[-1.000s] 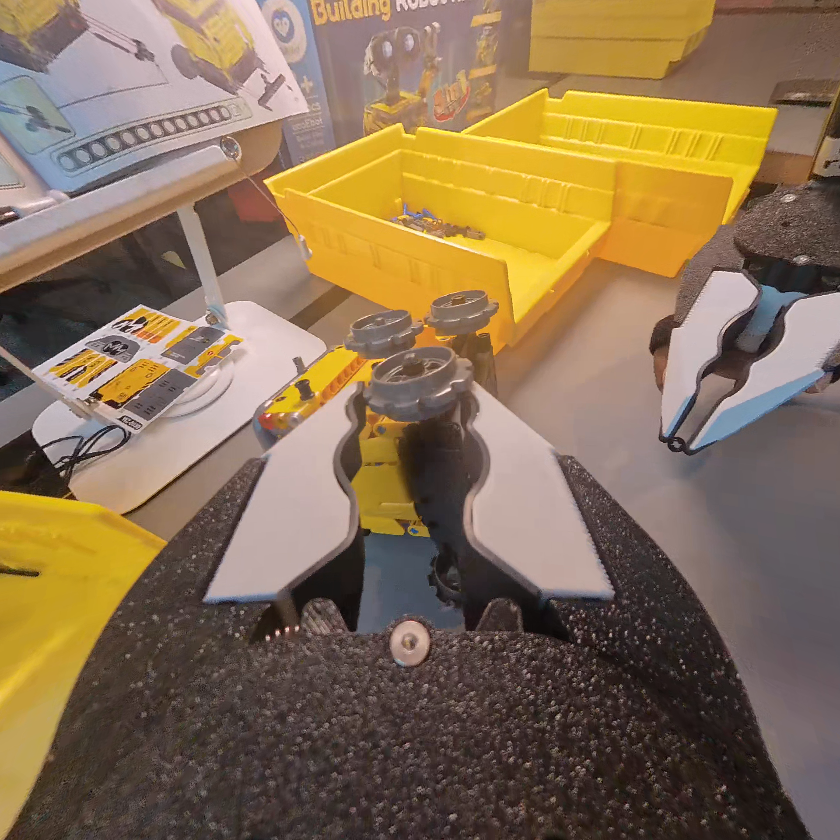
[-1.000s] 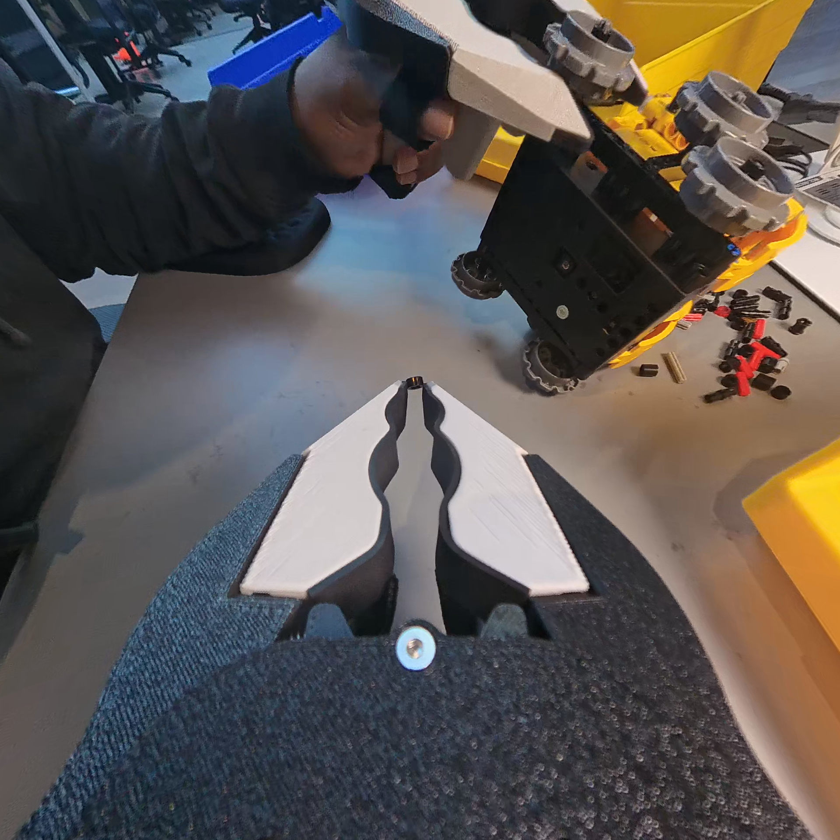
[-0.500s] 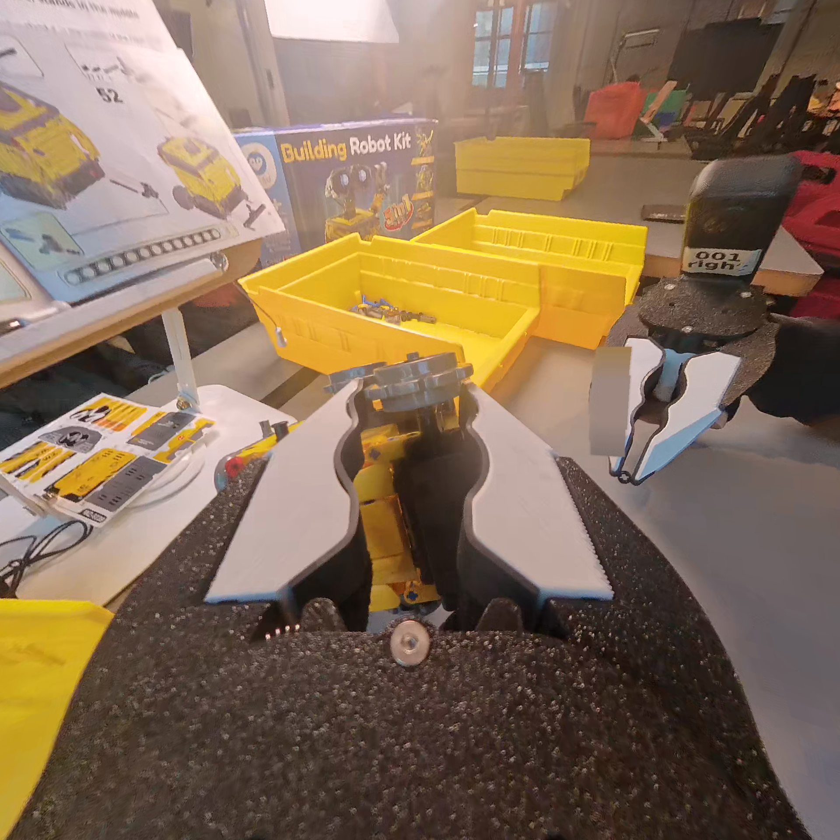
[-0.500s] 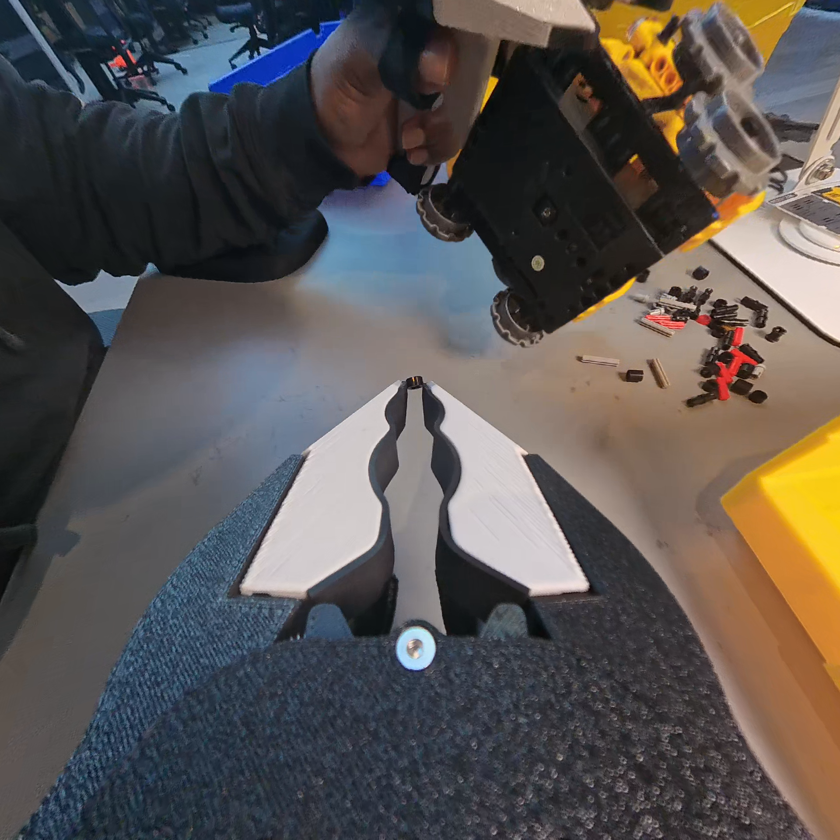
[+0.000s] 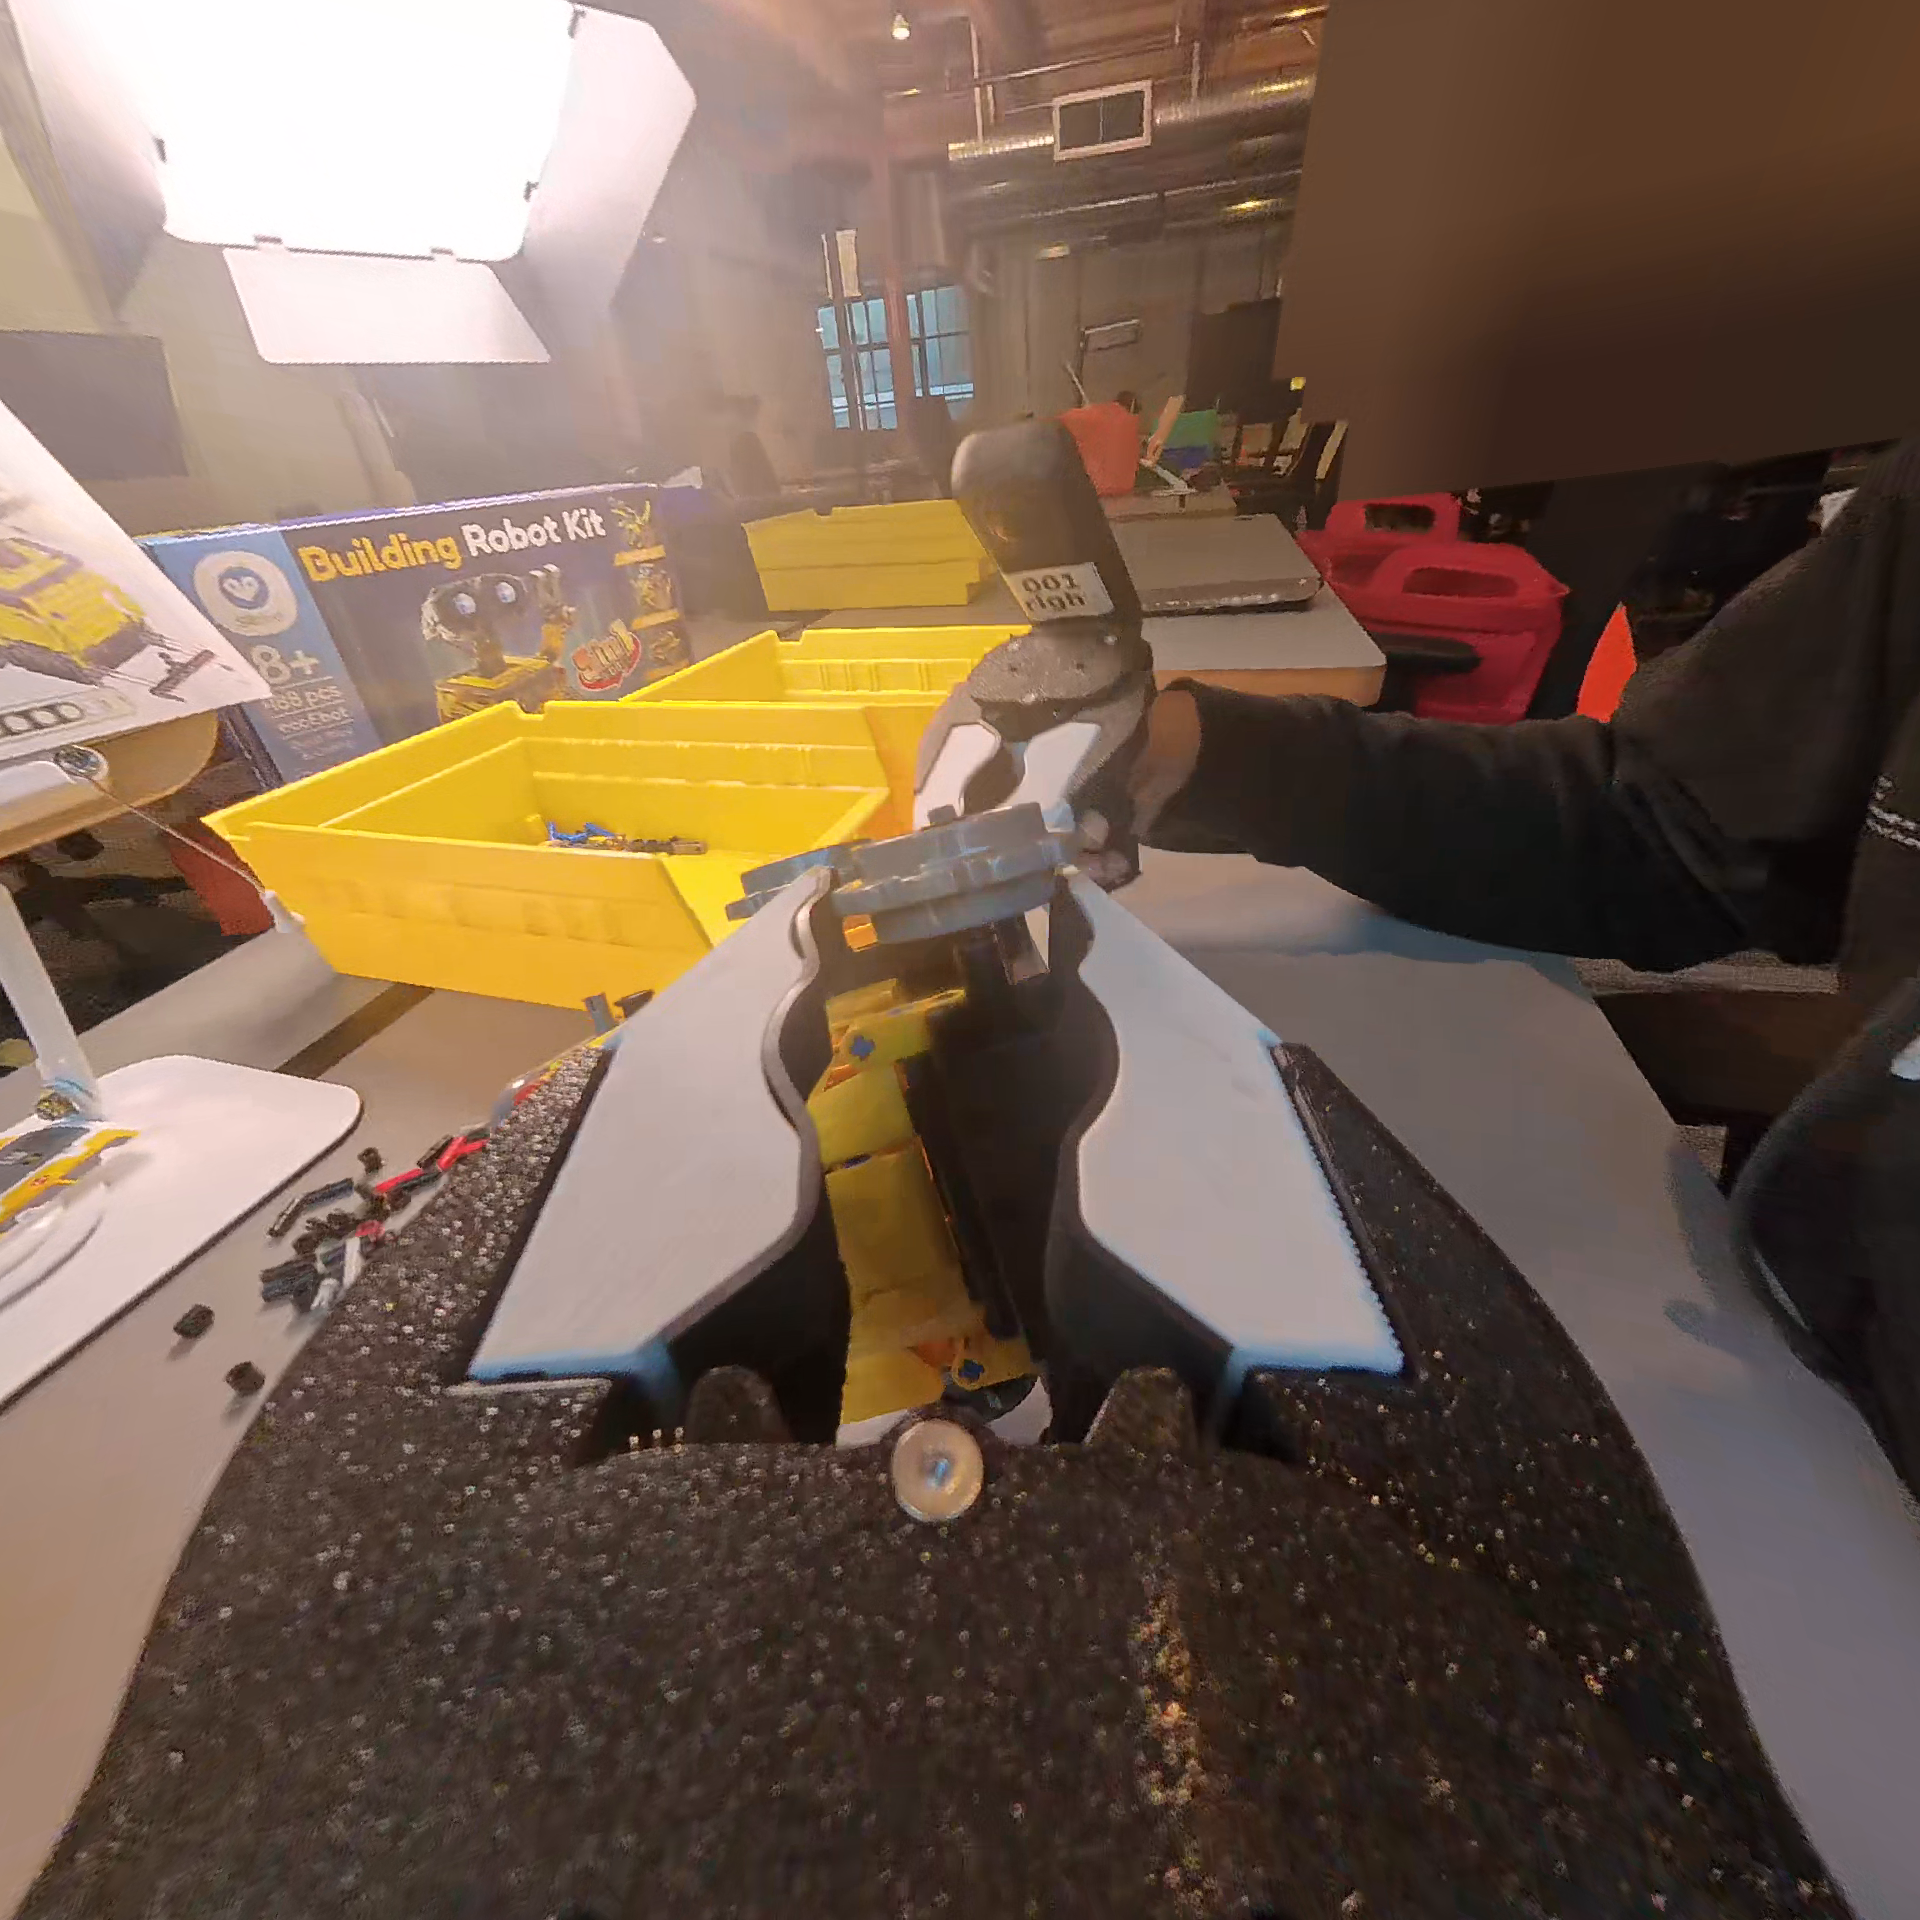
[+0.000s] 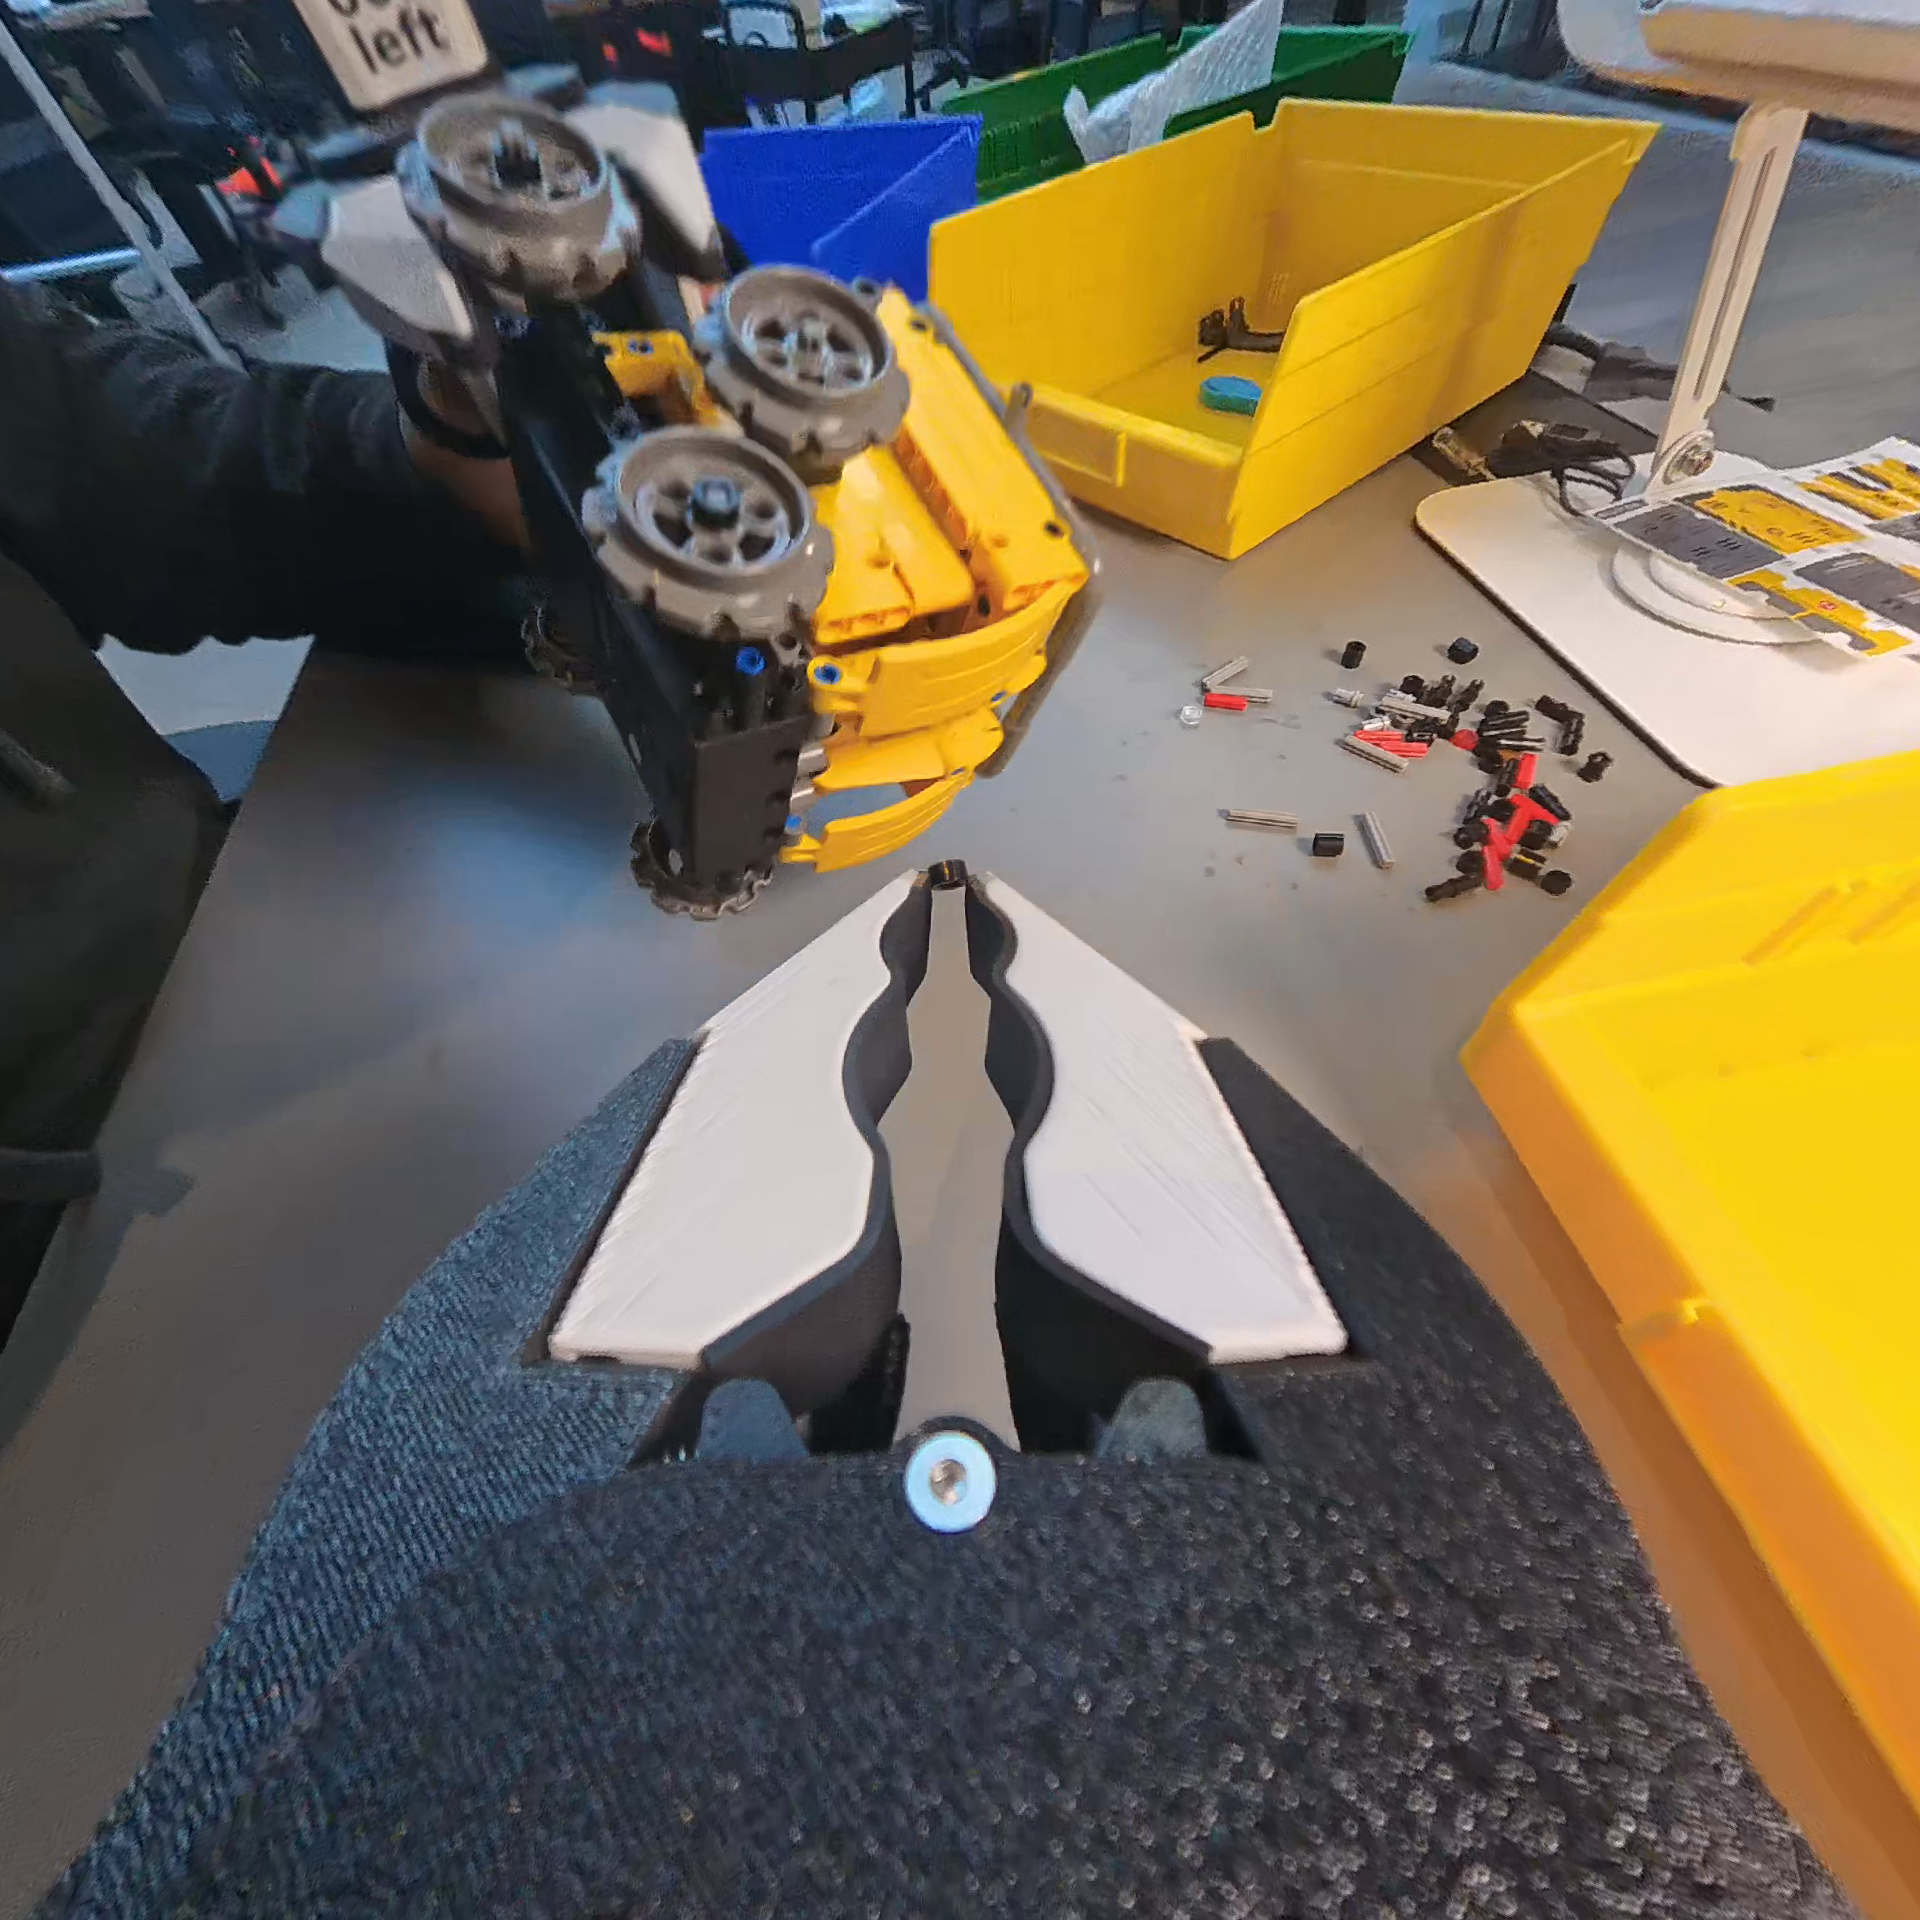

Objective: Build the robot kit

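Left wrist view: the left gripper (image 5: 940, 914) is clamped on the yellow-and-black toy vehicle (image 5: 914, 1143) — now lifted higher. Right wrist view: the right gripper (image 6: 948, 878) stays pinched on a small black pin (image 6: 948, 871), the vehicle now turned wheels-forward above the grey table (image 6: 416, 987).

Five items carry print; the wording is not reproduced here. A blue cardboard kit box (image 5: 447, 613) stands behind the yellow bins, with a large yellow and white title, a round logo, an age mark and a piece count. A white label (image 5: 1051, 594) with black characters is fixed to the black housing on top of the right gripper (image 5: 992, 800). A pale label (image 6: 390, 42) with dark letters sits above the left gripper (image 6: 520, 239). An instruction page (image 5: 83, 644) rests on a stand. A yellow and grey sticker sheet (image 6: 1787, 540) lies on the stand's white base; its print is too small to read.
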The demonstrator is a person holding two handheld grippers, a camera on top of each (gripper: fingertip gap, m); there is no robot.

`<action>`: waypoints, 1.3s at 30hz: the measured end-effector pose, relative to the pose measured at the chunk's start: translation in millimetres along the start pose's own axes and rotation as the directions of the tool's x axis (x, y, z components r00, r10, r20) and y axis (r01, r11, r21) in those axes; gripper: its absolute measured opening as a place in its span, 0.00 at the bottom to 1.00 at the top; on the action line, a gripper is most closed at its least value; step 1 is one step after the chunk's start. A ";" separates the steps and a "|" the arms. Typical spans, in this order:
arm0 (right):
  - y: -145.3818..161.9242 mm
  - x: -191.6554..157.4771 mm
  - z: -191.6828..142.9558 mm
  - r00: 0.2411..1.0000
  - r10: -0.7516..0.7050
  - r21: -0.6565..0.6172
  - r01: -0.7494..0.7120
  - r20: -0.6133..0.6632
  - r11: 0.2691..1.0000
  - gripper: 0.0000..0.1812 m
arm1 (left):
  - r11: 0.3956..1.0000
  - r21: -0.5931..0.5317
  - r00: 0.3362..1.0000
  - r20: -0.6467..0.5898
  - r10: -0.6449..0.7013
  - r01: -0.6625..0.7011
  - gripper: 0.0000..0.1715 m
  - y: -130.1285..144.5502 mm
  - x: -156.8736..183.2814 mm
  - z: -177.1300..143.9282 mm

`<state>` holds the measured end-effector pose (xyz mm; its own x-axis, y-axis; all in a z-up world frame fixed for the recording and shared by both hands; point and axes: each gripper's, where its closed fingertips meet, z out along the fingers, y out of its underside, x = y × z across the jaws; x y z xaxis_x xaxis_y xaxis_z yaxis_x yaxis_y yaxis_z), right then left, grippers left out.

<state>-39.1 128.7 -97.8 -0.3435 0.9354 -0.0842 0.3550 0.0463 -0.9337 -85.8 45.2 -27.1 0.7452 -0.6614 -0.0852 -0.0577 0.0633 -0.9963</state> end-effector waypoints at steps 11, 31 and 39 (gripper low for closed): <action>-23.6 -26.9 -7.0 0.993 -0.059 0.094 0.050 0.102 0.994 0.04 | 1.000 -0.010 1.000 -0.008 -0.030 0.030 0.23 33.1 41.9 -13.6; -78.0 -72.8 7.1 0.964 -0.192 0.222 0.150 0.182 0.963 0.03 | 0.979 -0.122 0.976 -0.127 -0.176 0.160 0.19 -27.2 13.6 -24.2; -115.8 -103.2 5.1 0.918 -0.390 0.351 0.344 0.068 0.871 0.03 | 0.872 -0.141 0.778 -0.401 -0.484 0.469 0.12 -38.7 34.3 12.4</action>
<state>-49.1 25.1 17.3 -0.5131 0.8171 0.2628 -0.1136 0.2389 -0.9644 -49.7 29.3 8.7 0.3413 -0.8448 0.4121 0.2055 -0.3607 -0.9098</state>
